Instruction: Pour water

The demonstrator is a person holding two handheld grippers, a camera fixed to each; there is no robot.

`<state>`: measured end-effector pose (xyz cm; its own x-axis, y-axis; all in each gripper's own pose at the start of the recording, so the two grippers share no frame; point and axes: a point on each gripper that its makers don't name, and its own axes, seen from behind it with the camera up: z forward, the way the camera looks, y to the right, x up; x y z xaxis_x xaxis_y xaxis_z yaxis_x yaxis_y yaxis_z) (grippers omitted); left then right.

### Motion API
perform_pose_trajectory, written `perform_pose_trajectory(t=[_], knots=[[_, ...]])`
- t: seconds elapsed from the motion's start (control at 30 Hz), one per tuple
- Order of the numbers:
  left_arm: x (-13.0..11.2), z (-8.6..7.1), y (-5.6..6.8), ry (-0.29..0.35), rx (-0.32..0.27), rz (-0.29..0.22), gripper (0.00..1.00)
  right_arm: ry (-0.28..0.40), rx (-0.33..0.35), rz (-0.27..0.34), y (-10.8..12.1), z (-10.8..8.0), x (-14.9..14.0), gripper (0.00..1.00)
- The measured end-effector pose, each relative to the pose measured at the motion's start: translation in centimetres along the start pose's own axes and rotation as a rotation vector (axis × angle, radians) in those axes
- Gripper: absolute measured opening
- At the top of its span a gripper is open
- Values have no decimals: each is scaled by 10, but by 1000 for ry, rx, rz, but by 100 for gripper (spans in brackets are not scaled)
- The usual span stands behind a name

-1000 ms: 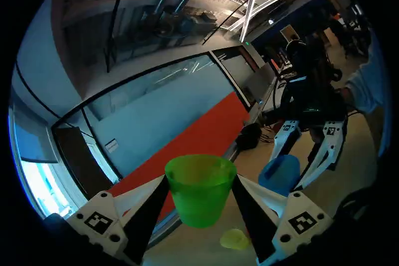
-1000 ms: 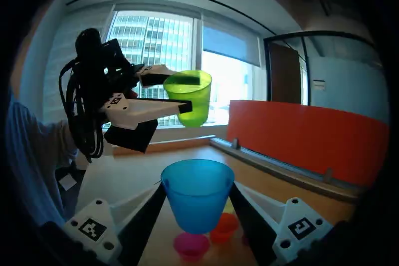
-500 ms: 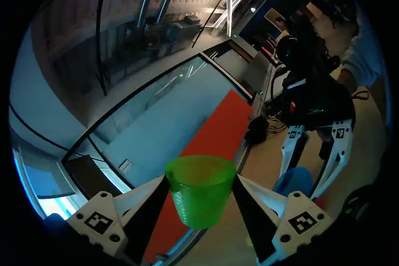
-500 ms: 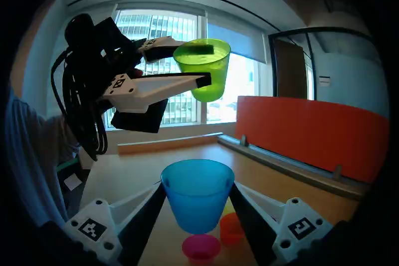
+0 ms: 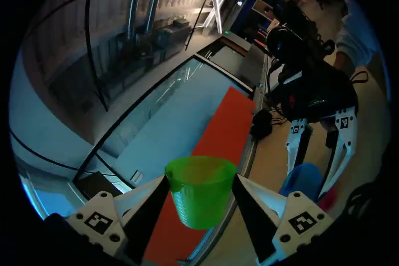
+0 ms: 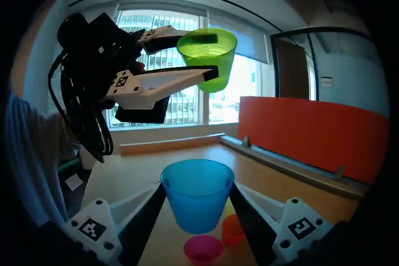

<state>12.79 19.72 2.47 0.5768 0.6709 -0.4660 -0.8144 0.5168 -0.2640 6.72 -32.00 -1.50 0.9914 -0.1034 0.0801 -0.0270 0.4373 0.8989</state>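
Left claw [image 5: 200, 182] grips green cup [image 5: 201, 200], right claw [image 6: 198, 187] blue cup [image 6: 198, 201]

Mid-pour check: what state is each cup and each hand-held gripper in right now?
green cup: held aloft, roughly upright; contents hidden.
blue cup: held upright, lower than the green cup; inside hidden.
left hand-held gripper: shut on the green cup.
right hand-held gripper: shut on the blue cup.
pink cup: upright on the table, free.
orange cup: upright on the table, free.
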Motion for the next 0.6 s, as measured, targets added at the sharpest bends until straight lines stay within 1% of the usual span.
perform_pose_trajectory(t=[0.27,0.6], knots=[[2,3,-2,-2,7,74,86,4,2,-2,3,2,1,90],[2,5,-1,-7,20,136,86,9,-2,-8,5,1,2,90]])
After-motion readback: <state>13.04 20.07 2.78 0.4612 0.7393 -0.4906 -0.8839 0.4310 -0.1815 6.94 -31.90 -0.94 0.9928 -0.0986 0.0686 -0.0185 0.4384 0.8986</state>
